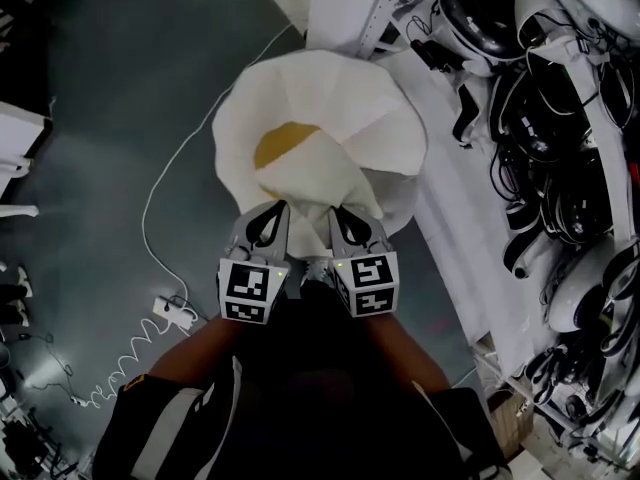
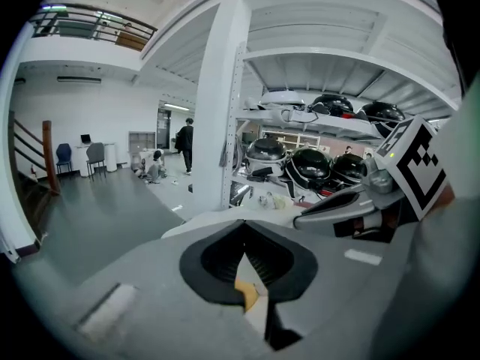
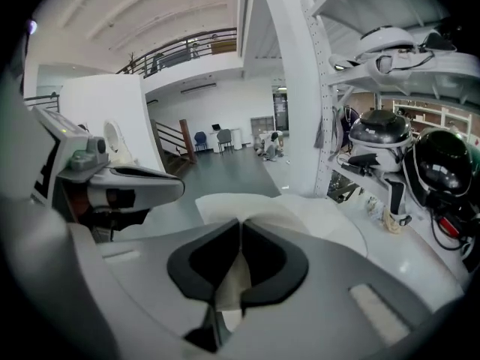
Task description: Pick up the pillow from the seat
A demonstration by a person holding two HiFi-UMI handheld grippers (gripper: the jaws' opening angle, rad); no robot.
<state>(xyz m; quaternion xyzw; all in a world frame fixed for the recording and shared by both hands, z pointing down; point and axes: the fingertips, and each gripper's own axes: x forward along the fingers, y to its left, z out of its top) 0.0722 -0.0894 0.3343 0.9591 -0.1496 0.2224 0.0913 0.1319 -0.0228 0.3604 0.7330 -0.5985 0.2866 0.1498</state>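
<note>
2 tools | L tool [image 1: 270, 220] + R tool [image 1: 347, 220] both pinched tight on 1 pillow [image 1: 330, 108]

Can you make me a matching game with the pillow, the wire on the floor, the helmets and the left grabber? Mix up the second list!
Things:
1. pillow
2. white cable
3. helmets
4. left gripper

Descriptions:
A. on the shelves at the right
B. shut on the pillow's edge
C. white with a yellow patch
D. lying on the grey floor

Pairs: 1-C, 2-D, 3-A, 4-B.
</note>
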